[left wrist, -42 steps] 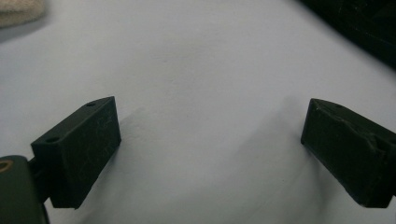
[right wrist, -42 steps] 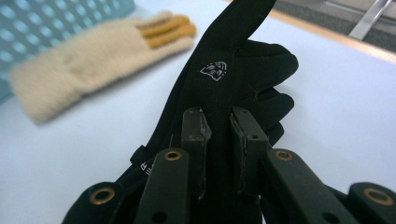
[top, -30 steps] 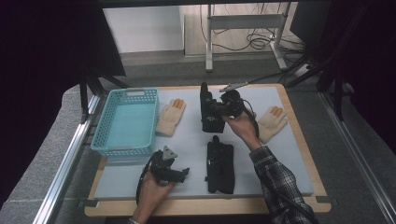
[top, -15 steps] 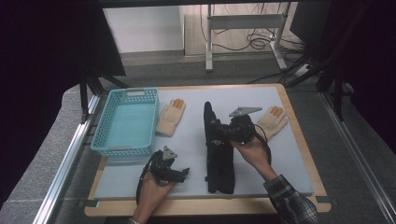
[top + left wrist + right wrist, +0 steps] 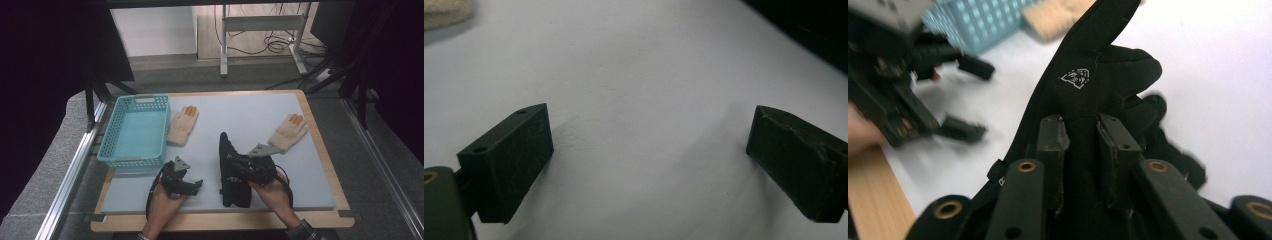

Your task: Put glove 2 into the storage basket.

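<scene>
My right gripper [image 5: 234,169] [image 5: 1083,127] is low over the near middle of the mat, its jaws on a fold of a black glove [image 5: 224,144] [image 5: 1088,85]. The jaws have just been opening, and fabric still sits between the pads. This glove lies stretched along a second black glove [image 5: 236,196] beneath it. My left gripper [image 5: 196,186] [image 5: 649,165] [image 5: 973,100] rests on the mat just left of the gloves, open with nothing between its jaws.
A light-blue basket [image 5: 142,99] [image 5: 983,25] stands at the left of the grey mat [image 5: 240,110]. One cream glove [image 5: 183,125] [image 5: 1058,17] lies beside the basket, another cream glove [image 5: 289,132] at the right. The wooden table edge [image 5: 220,221] runs along the near side.
My right gripper has carried the black glove from the mat's middle back toward the near edge and down onto the second black glove. The left gripper has stayed put.
</scene>
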Available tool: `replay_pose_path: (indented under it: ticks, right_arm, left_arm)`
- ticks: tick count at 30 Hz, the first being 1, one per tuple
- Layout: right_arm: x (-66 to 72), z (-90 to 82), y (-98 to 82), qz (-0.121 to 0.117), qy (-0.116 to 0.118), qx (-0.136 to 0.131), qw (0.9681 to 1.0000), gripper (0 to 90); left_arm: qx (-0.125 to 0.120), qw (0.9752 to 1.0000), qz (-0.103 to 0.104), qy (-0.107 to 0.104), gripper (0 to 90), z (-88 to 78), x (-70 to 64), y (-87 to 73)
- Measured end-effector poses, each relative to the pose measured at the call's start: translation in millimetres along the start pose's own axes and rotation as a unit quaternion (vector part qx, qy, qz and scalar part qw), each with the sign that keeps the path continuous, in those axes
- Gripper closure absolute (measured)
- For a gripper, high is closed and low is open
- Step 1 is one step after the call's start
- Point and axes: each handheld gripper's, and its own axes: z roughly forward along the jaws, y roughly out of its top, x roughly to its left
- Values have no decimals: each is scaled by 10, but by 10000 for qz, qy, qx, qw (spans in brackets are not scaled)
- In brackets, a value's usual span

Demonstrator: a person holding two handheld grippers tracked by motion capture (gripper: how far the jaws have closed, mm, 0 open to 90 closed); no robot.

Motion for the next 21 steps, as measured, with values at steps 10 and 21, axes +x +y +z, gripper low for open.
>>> replay_pose_path:
  ticks: [10,21]
  right_arm:
    - [-127,-100,-77,24,-325,-52,9995,491]
    - [-623,593,99,539,-197,582,9967,668]
  left_arm:
    - [0,10000,-9,-2,50,1,-1,0]
    - [13,10000,7,-5,50,-2,1,0]
